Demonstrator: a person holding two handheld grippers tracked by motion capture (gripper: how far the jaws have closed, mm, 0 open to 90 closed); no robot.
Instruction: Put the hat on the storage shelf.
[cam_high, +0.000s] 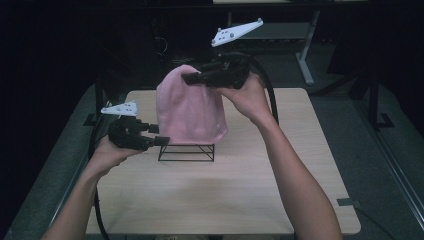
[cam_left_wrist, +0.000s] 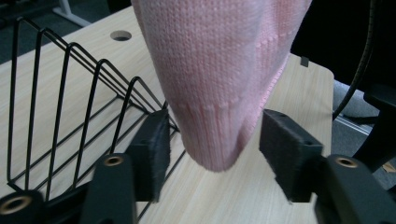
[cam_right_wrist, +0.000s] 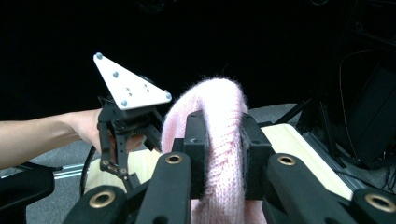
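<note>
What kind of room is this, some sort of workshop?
Probably a lab or recording space rather than a home: a bare light wood table in a dark room, desk legs behind it, and hand-held grippers trailing cables, one holding up a pink knit hat.

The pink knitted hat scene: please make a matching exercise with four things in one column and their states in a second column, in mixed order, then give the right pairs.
Things:
1. pink knitted hat
2. black wire rack
3. right gripper
4. left gripper

States:
A. jaws apart on both sides of the hat's ribbed edge
B. hangs above the wooden table
C. stands on the table under the hat
D. clamped on the hat's top

Pairs: 1-B, 2-C, 3-D, 4-A
</note>
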